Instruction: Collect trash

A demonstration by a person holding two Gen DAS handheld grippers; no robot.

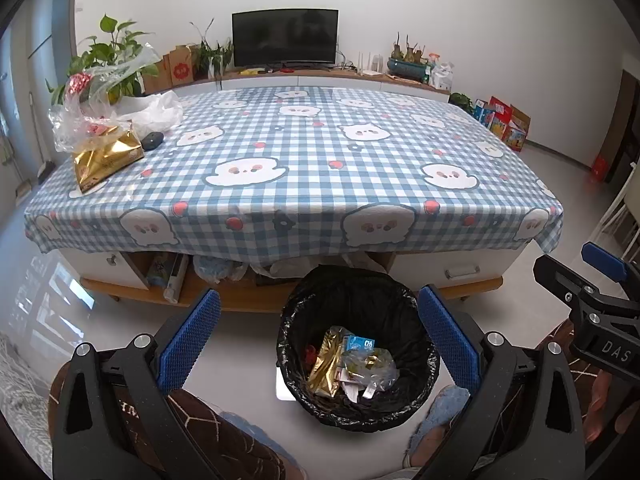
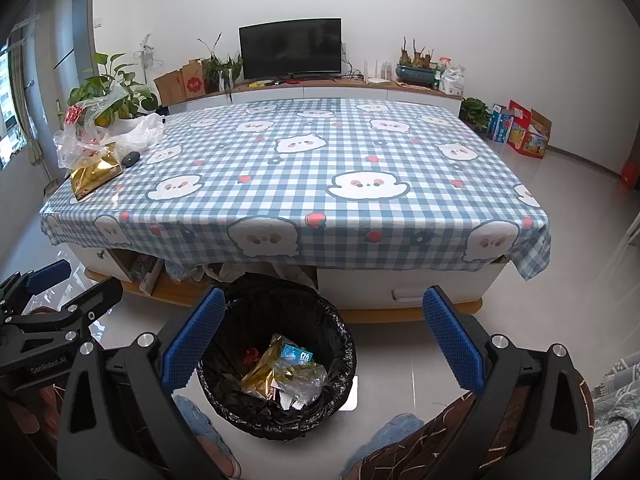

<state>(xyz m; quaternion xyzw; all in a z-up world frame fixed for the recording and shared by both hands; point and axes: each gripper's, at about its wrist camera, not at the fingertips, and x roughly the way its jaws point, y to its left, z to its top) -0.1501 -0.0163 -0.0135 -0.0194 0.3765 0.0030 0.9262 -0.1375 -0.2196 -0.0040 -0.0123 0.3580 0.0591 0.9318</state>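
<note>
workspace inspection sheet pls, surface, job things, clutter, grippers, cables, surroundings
surface: checked tablecloth covers the table, mostly bare.
job's things: gold wrapper and clear plastic bags at the table's far left; black-lined trash bin on the floor already holds wrappers.
clutter: small dark object beside the gold wrapper; white bag behind it.
grippers: left gripper and right gripper open, both empty, near the bin.
cables: some behind the TV.
surroundings: potted plants, boxes on the floor at right.
</note>
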